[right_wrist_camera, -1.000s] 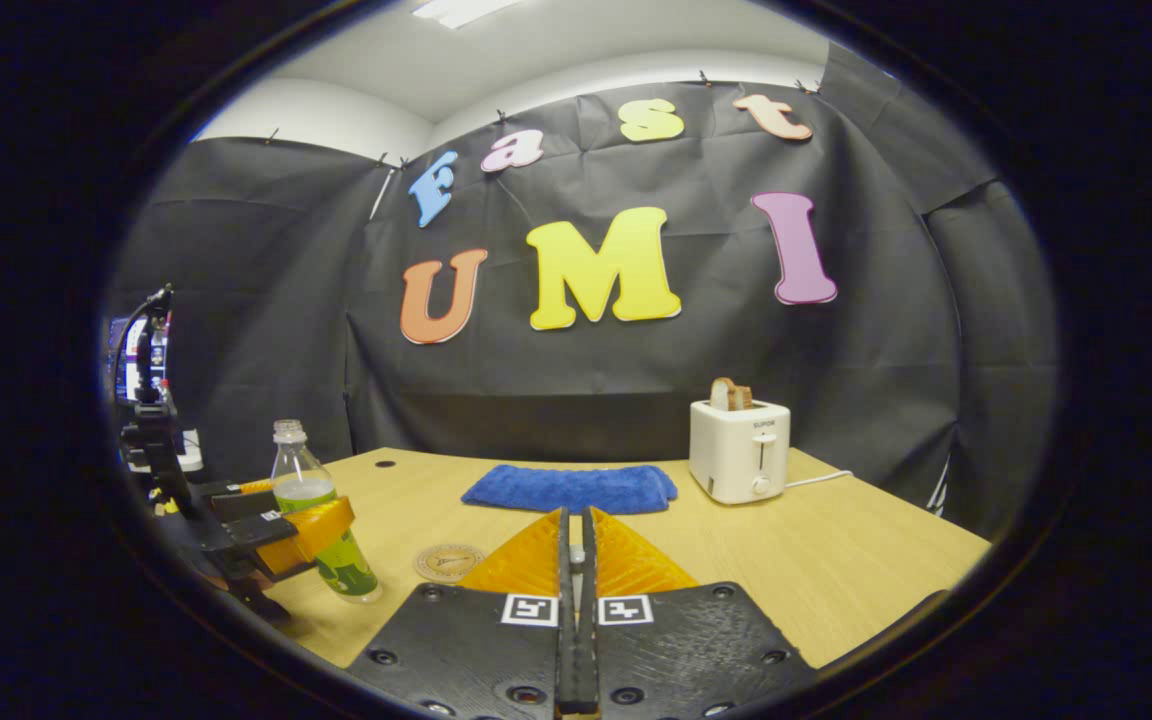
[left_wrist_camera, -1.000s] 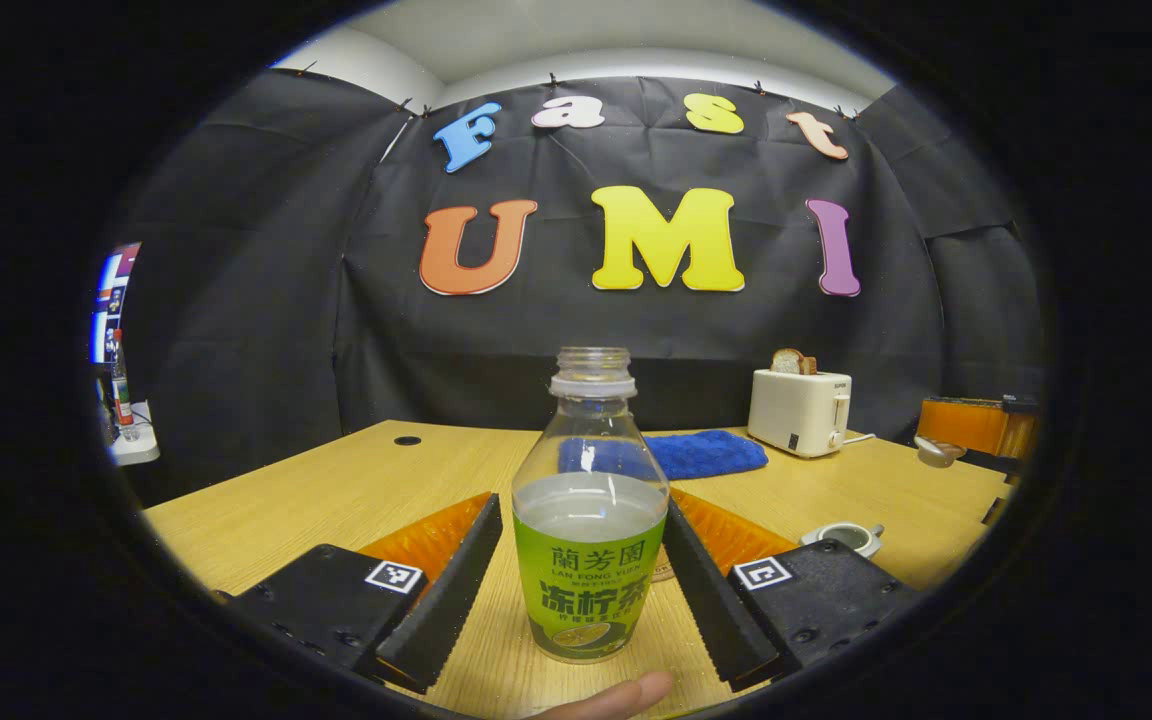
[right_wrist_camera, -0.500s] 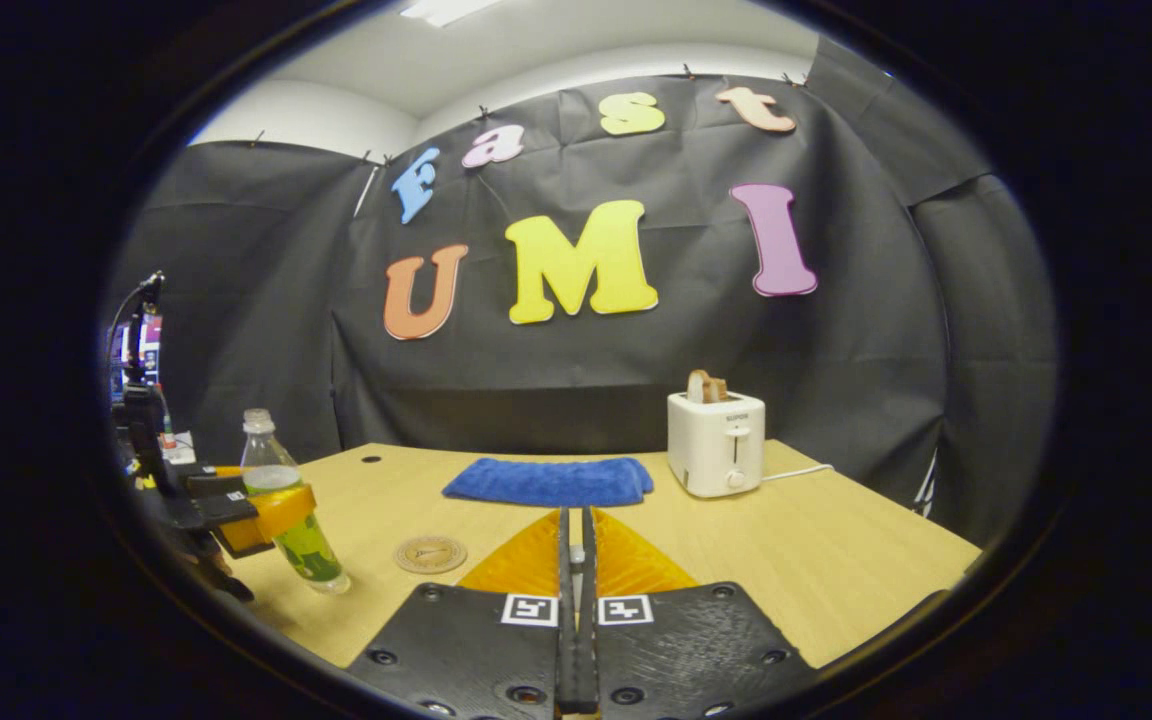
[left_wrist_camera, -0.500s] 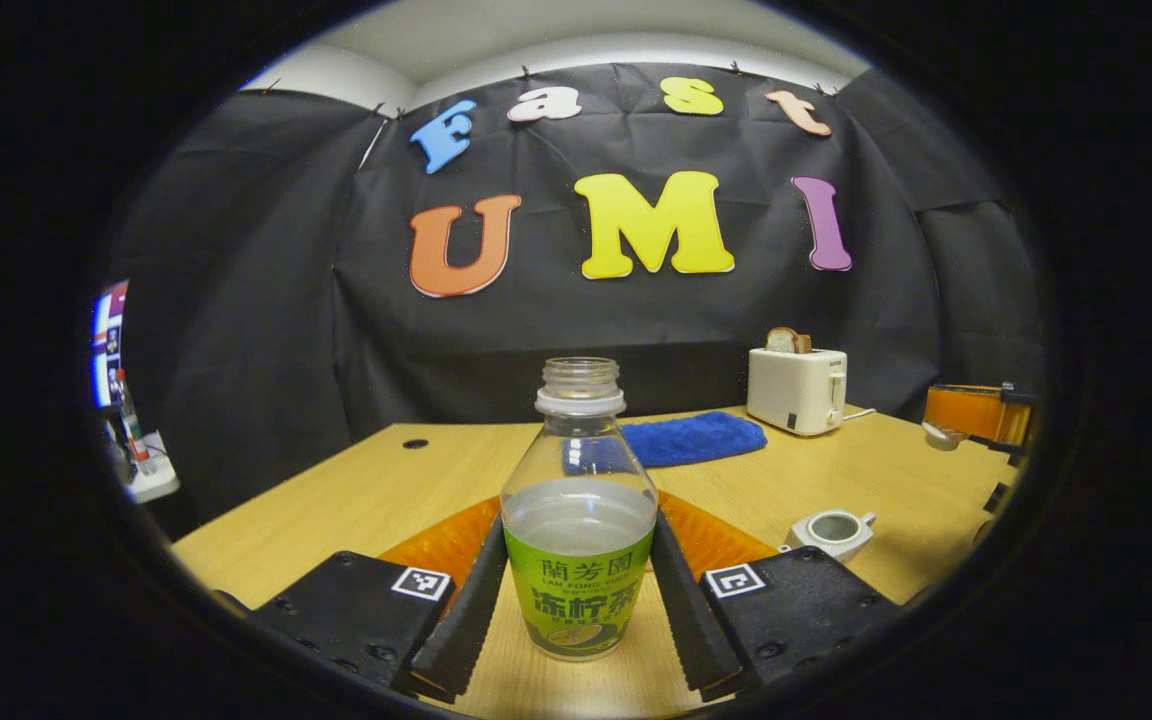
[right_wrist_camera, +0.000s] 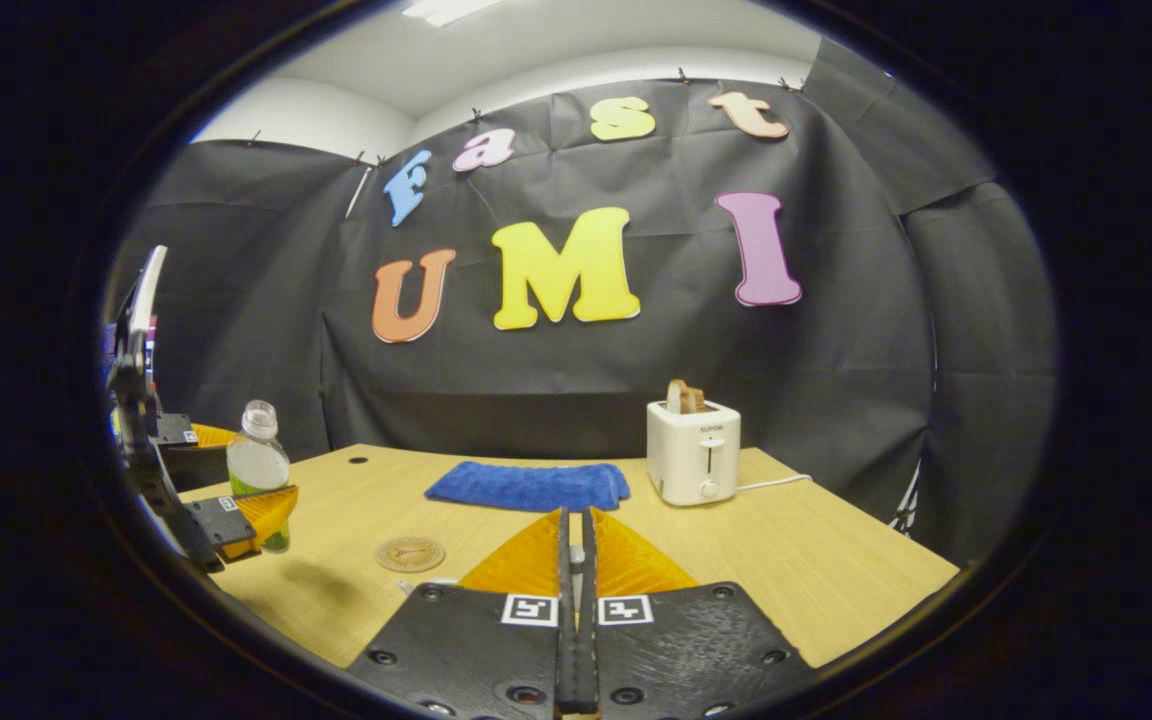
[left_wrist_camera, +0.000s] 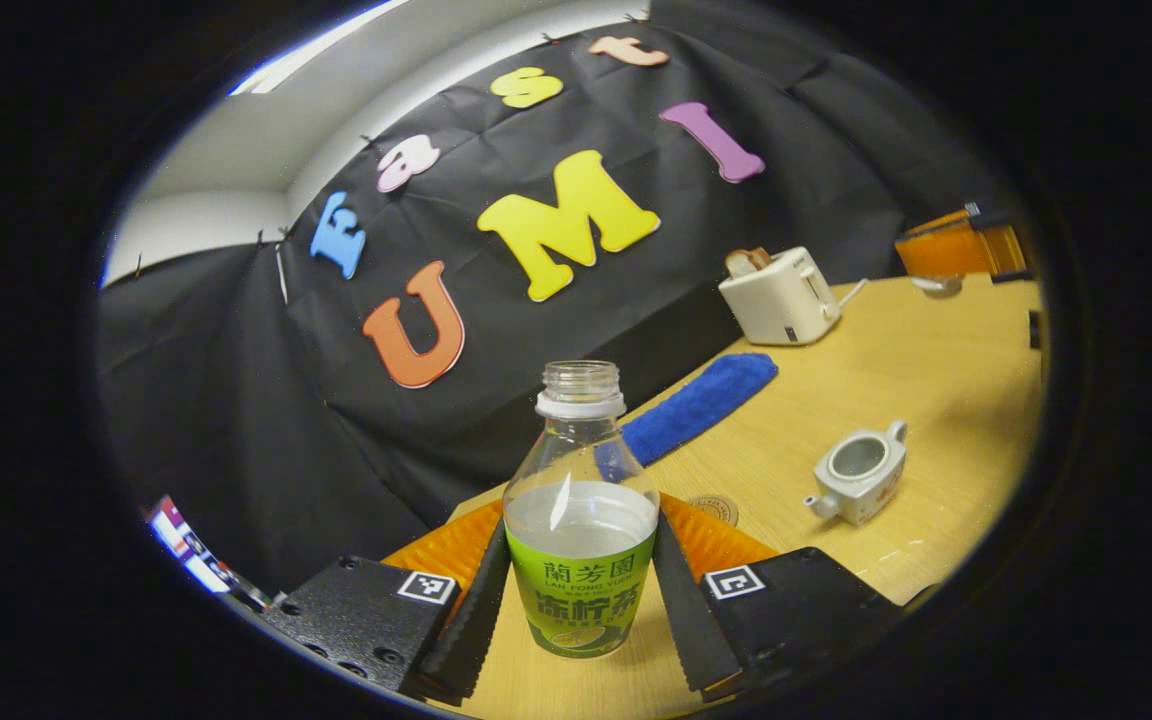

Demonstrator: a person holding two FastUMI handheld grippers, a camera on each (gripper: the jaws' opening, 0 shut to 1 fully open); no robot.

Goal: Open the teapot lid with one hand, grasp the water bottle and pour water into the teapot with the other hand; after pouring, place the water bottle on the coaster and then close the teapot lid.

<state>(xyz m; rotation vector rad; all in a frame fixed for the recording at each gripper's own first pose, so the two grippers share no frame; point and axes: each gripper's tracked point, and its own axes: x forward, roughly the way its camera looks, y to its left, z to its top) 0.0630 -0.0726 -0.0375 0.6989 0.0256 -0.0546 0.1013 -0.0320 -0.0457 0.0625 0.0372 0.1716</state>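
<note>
My left gripper [left_wrist_camera: 576,585] is clamped on the clear plastic water bottle with the green label [left_wrist_camera: 581,520], both fingers [left_wrist_camera: 481,600] pressing its lower body; the bottle is uncapped and roughly half full. The left gripper view is rolled over, so I judge the hand is tilted with the bottle carried above the light wooden desk [left_wrist_camera: 916,370].

The small pale ceramic teapot [left_wrist_camera: 858,472] stands open towards the desk's right side, near the round brown coaster [left_wrist_camera: 714,508]. For a clean pour, I judge the bottle mouth should come over the teapot's opening before tipping further, and tip slowly, since the opening looks narrow.

My right gripper [right_wrist_camera: 576,560] has its fingers pressed together; I judge they pinch the teapot's lid, though what sits between them is too small to confirm.
</note>
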